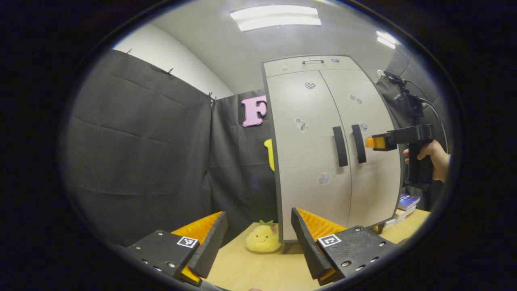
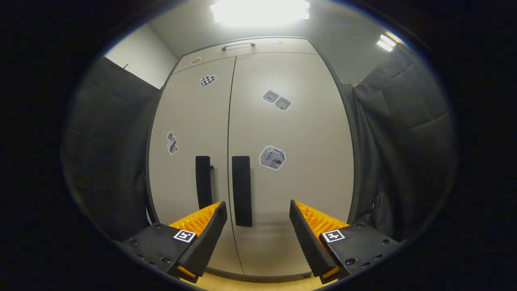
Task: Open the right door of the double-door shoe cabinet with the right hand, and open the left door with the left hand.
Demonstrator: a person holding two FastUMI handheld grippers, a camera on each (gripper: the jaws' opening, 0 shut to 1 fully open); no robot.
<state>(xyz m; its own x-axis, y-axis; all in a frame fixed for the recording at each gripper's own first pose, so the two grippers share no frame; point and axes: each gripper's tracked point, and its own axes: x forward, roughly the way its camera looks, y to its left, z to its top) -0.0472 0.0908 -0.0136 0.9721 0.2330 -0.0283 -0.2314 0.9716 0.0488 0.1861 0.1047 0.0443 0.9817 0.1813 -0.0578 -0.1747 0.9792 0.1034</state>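
The pale grey shoe cabinet (image 1: 315,161) stands on the table with both doors closed. Its left door (image 2: 190,133) and right door (image 2: 299,133) each carry a dark vertical handle: the left handle (image 2: 203,182) and the right handle (image 2: 241,190). My right gripper (image 2: 257,204) is open, close in front of the right door, with the right handle just left of the middle of its gap, not touched. In the left gripper view, the right gripper (image 1: 371,142) hovers beside the right handle (image 1: 358,143), held by a hand (image 1: 434,159). My left gripper (image 1: 258,213) is open and farther back, left of the cabinet.
A yellow plush toy (image 1: 263,238) lies on the wooden table (image 1: 250,270) by the cabinet's left front corner. Books (image 1: 406,202) are stacked at its right side. Black cloth walls stand close on both sides. A drawer with a slim handle (image 1: 313,62) tops the cabinet.
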